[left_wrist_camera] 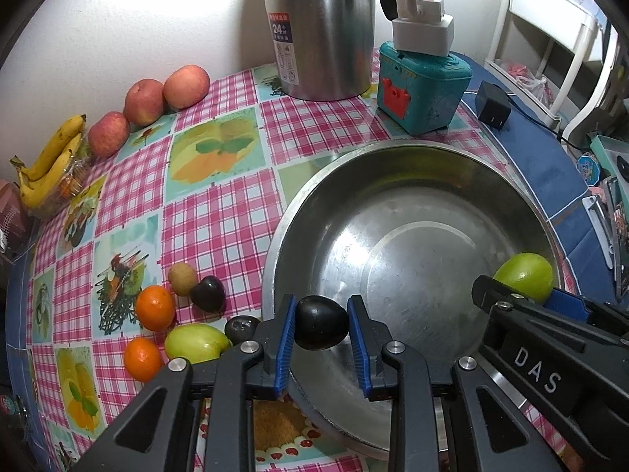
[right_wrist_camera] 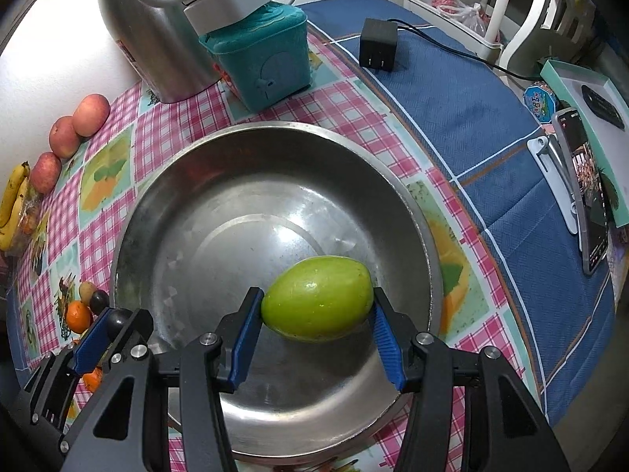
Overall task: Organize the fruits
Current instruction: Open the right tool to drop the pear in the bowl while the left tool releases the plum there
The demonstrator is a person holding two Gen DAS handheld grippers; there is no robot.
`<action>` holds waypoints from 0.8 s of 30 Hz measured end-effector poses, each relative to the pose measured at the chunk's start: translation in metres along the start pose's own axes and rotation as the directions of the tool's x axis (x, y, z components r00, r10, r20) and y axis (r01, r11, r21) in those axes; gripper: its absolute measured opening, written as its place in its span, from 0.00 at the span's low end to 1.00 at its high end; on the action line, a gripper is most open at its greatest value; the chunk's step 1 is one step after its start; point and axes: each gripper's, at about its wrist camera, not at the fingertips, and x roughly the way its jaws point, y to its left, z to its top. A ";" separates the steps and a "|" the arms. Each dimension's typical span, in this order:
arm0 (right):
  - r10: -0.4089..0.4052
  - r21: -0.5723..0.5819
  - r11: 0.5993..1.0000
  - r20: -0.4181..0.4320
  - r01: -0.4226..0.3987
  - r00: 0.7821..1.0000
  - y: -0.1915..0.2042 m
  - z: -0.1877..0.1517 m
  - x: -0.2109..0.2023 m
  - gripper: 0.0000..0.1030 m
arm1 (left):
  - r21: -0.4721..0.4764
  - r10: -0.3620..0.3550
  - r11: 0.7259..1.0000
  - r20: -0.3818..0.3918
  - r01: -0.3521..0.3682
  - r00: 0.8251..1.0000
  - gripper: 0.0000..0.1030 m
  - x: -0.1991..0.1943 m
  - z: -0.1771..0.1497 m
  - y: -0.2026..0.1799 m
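In my right gripper (right_wrist_camera: 317,312) I hold a smooth, glossy green fruit (right_wrist_camera: 317,298), egg-shaped and lying sideways, its blunt end against one blue pad and its narrower end against the other. The jaws stand at a middling width, pressed on both ends of it, and it hangs over the near part of the steel basin (right_wrist_camera: 165,181), whose dull, scuffed floor shows beneath.

My left gripper (left_wrist_camera: 321,328) is closed narrow on a small dark plum (left_wrist_camera: 321,327), nearly black with a matte skin, pinched between the blue pads just above the basin's near-left rim.

On the pink checked tablecloth (left_wrist_camera: 220,212) just left of the basin lie the fruits not yet gathered: two oranges (left_wrist_camera: 155,306), a second green fruit (left_wrist_camera: 196,343), two more dark plums (left_wrist_camera: 208,293) and a small tan round fruit (left_wrist_camera: 182,278), bunched close and some touching.

Well beyond them, along the wall, three reddish apples (left_wrist_camera: 144,101) sit in a row beside a bunch of bananas (left_wrist_camera: 51,165).

Behind the basin stands a steel thermos jug (left_wrist_camera: 318,27) whose label shows a large "24"; the small print under it is too fine to read. Beside it a teal toy box (left_wrist_camera: 422,86) carries a white power strip (left_wrist_camera: 422,27). A black charger (left_wrist_camera: 492,105) lies on the blue cloth. The right gripper's body, seen from the left wrist, reads "DAS".
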 end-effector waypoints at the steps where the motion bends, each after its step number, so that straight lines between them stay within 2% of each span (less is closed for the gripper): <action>1: 0.000 -0.002 1.000 -0.004 0.000 1.000 0.000 0.000 0.001 0.54 | 0.000 0.000 1.000 -0.002 0.000 1.000 0.28 0.000 0.000 0.000; 10: -0.007 -0.012 1.000 -0.009 0.007 1.000 0.002 -0.003 0.003 0.54 | -0.002 0.004 1.000 -0.012 -0.004 1.000 0.30 0.002 -0.001 0.001; 15: -0.007 -0.018 1.000 -0.008 0.007 1.000 0.002 -0.001 0.003 0.54 | -0.015 0.003 1.000 -0.004 -0.003 1.000 0.46 -0.001 0.000 0.002; 20: 0.003 -0.017 1.000 0.023 -0.003 1.000 0.000 0.001 -0.007 0.59 | -0.031 -0.010 0.999 0.009 0.010 1.000 0.54 -0.009 0.002 0.004; 24: 0.013 -0.025 1.000 0.048 -0.012 0.999 0.002 0.003 -0.017 0.61 | -0.049 -0.015 0.999 0.024 0.016 1.000 0.55 -0.017 0.005 0.008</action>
